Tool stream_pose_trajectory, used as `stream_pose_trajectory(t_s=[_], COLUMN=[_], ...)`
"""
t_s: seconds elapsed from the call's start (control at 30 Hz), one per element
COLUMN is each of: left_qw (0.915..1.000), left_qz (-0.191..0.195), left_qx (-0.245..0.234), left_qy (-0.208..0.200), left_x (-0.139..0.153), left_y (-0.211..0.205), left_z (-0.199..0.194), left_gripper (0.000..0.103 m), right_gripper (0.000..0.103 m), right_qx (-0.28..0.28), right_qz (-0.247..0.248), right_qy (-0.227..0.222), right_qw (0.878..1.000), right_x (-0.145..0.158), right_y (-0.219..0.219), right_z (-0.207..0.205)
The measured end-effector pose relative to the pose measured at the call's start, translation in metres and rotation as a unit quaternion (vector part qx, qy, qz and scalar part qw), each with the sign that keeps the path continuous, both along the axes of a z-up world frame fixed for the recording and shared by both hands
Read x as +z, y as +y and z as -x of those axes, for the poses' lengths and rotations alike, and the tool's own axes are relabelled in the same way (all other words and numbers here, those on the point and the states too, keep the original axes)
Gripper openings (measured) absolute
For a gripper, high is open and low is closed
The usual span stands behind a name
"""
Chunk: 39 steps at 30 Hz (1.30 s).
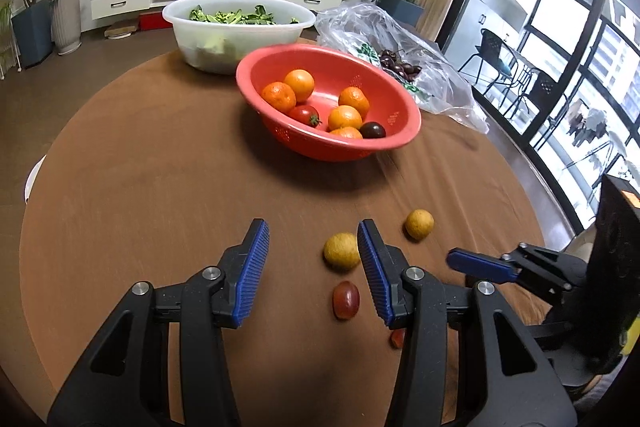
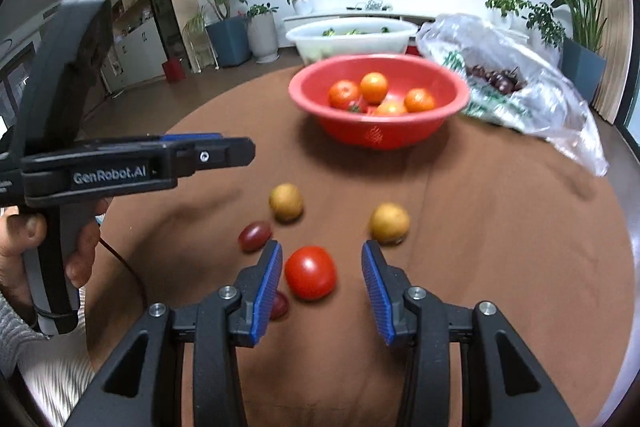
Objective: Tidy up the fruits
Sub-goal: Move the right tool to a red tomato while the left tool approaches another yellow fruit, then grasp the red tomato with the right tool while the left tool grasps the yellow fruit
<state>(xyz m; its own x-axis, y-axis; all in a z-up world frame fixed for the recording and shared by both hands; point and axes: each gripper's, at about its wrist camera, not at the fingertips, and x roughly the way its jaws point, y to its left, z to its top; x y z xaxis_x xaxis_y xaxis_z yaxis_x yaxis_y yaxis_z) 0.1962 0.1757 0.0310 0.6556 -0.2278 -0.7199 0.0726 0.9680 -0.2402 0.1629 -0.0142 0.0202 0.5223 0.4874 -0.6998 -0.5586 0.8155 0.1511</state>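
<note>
Fruits lie split between a red bowl (image 1: 328, 103), right of centre in the left wrist view and already holding oranges (image 1: 299, 84), a tomato and a dark plum, and the bare brown desk (image 1: 140, 167), where strays wait in the lower part of both frames. The right gripper (image 2: 322, 269) hangs with its jaws apart on either side of a red tomato (image 2: 310, 277) at lower centre, the blue pads clear of its skin, so nothing is grasped yet; the framing suggests this tomato is the next pick. The left gripper (image 1: 312, 259) is likewise released and empty, poised above the cloth with a yellow fruit (image 1: 341, 251) just beside its right finger and a small dark tomato (image 1: 346, 299) below. Behind the bowl stand a white basin of greens (image 1: 236, 31) and a crumpled plastic bag of cherries (image 1: 400, 63). Beyond lies a living room: wall-mounted television, low white cabinet, potted plants, tall windows at right.
</note>
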Motion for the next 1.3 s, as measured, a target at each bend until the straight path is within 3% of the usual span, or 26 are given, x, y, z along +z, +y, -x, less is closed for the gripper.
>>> stream_pose_trajectory(t_s=[0.33,0.43,0.73,1.3], left_qw=[0.9999,0.9997,0.9987,0.9951], left_qz=[-0.007,-0.012,-0.027,-0.062], left_qx=[-0.011,-0.018,-0.036,-0.059], left_qy=[0.008,0.012,0.025,0.050], left_x=[-0.008,-0.011,-0.022,-0.047], left_y=[-0.009,-0.014,-0.030,-0.053], left_z=[-0.001,-0.001,-0.015,-0.043], left_gripper=[0.044,0.044,0.045,0.044], right_gripper=[0.044,0.038,0.034,0.034], right_qx=[0.001,0.001,-0.005,-0.020], right_qz=[0.008,0.009,-0.021,-0.032], right_qy=[0.028,0.036,0.056,0.048], right_qw=[1.000,0.999,0.998,0.998], right_x=[-0.016,-0.020,-0.019,-0.014], right_y=[0.010,0.010,-0.001,-0.016], right_z=[-0.001,-0.003,-0.006,0.000])
